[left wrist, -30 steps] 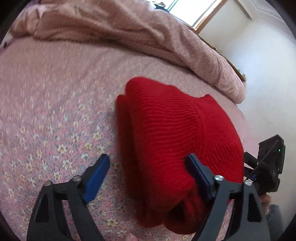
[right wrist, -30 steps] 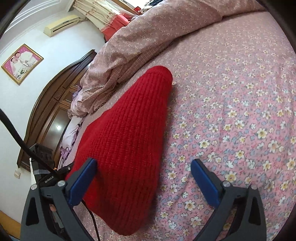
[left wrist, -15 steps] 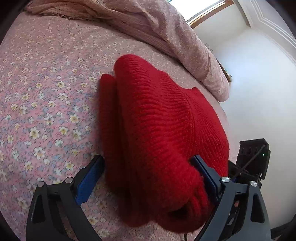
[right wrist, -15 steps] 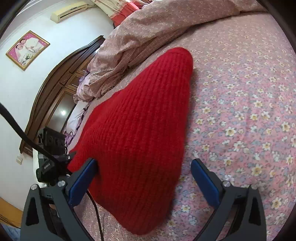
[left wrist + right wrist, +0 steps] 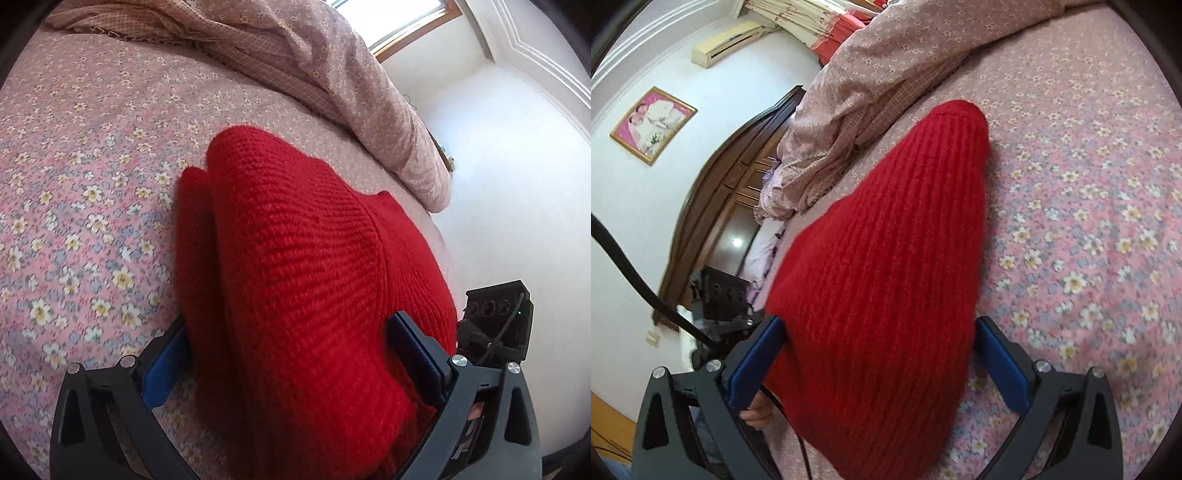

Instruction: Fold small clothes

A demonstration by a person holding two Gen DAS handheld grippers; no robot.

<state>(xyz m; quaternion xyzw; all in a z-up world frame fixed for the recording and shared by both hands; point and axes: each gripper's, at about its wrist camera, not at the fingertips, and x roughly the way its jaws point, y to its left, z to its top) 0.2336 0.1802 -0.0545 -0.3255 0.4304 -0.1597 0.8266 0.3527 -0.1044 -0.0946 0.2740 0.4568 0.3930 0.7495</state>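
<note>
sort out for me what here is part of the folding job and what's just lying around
Part of the job:
- red knitted garment, folded on the bed
- left gripper, right gripper, both astride the garment's near edge

Just lying about:
- floral sheet
- bunched quilt
- framed picture
- air conditioner

you're in a home bedroom: a bed under a pink floral sheet (image 5: 1089, 177), a rumpled matching quilt (image 5: 886, 62) pushed back, a dark carved wooden wardrobe (image 5: 713, 221), a framed photo (image 5: 652, 123) on the white wall, an air conditioner (image 5: 729, 42) beside curtains (image 5: 809, 22), a sunlit window (image 5: 402, 26).
</note>
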